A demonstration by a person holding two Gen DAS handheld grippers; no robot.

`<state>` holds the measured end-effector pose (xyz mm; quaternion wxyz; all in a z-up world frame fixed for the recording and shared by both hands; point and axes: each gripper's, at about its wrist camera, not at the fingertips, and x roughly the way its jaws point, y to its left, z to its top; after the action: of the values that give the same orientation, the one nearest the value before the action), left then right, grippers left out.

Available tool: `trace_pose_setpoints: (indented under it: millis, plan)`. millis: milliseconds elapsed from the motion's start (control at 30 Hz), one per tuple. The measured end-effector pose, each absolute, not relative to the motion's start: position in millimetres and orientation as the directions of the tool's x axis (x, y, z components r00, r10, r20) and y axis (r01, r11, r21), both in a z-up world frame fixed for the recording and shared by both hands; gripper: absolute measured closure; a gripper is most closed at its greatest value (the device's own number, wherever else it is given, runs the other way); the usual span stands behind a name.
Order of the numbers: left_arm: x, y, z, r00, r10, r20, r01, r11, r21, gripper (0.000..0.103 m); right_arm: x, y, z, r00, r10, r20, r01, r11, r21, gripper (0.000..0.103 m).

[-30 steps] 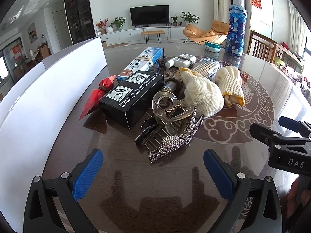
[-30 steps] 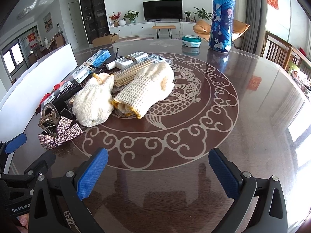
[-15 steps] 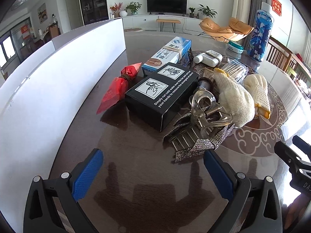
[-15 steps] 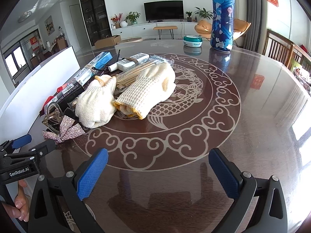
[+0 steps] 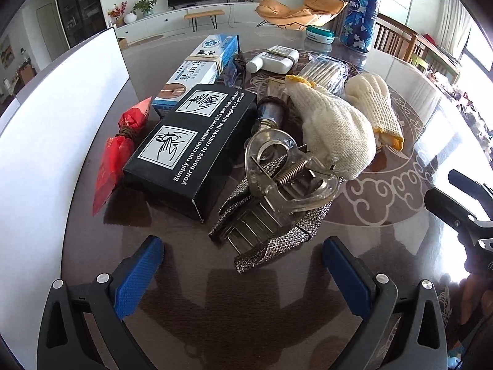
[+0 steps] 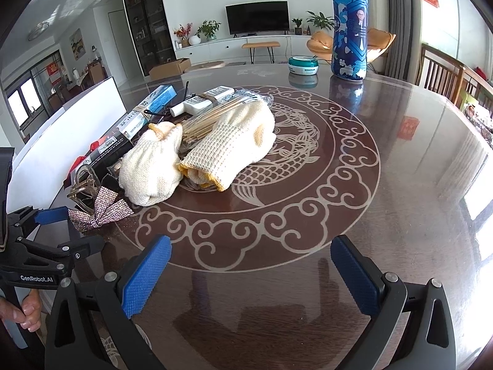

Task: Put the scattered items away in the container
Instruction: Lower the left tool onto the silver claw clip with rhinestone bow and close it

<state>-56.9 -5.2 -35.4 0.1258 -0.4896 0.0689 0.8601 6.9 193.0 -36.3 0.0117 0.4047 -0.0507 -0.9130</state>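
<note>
Scattered items lie on the dark round table: a black box [image 5: 194,145], a clear hair claw on a glittery bow [image 5: 277,191], a red packet [image 5: 118,151], a blue-white box [image 5: 200,64], a white bottle [image 5: 272,60], a bag of sticks [image 5: 323,71] and two knit gloves [image 5: 336,132] [image 6: 240,141]. The white container wall [image 5: 55,117] stands at the left. My left gripper [image 5: 243,274] is open just short of the bow. My right gripper [image 6: 249,274] is open over bare table, in front of the gloves.
A tall blue canister [image 6: 349,30] and a small teal tin [image 6: 303,65] stand at the table's far side. Wooden chairs [image 6: 443,77] stand at the right. My left gripper also shows at the left edge of the right wrist view [image 6: 40,240].
My left gripper has moved forward and closer to the hair claw and bow, which now fill more of its view. The right gripper has barely moved.
</note>
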Motion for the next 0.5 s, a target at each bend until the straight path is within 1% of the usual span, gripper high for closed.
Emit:
trace_pose_setpoints:
  millis: [133, 333, 400, 433, 467, 500]
  plan:
    - [-64, 8, -35, -0.482, 0.167, -0.86, -0.322, -0.947, -0.003, 0.0, 8, 195, -36, -0.677, -0.063, -0.733, -0.027, -0.994, 0.11, 0.0]
    - [-68, 17, -33, -0.48, 0.171, -0.861, -0.336, -0.942, 0.0, 0.0, 10, 197, -35, -0.683, -0.067, -0.727, -0.031, -0.992, 0.121, 0.0]
    - [-63, 17, -31, -0.506, 0.181, -0.843, -0.341, -0.94, 0.002, 0.013, 11, 199, -34, -0.687, -0.068, -0.723, -0.036, -0.991, 0.126, 0.0]
    - [-61, 15, -29, -0.517, 0.18, -0.837, -0.334, -0.943, 0.003, 0.027, 12, 200, -34, -0.689, -0.067, -0.721, -0.039, -0.991, 0.129, 0.0]
    - [-60, 13, -27, -0.523, 0.178, -0.834, -0.323, -0.947, 0.0, 0.039, 13, 201, -33, -0.691, -0.067, -0.72, -0.041, -0.99, 0.132, 0.0]
    - [-59, 11, -26, -0.526, 0.173, -0.833, -0.309, -0.951, -0.002, 0.04, 13, 202, -33, -0.692, -0.067, -0.719, -0.043, -0.99, 0.133, 0.0]
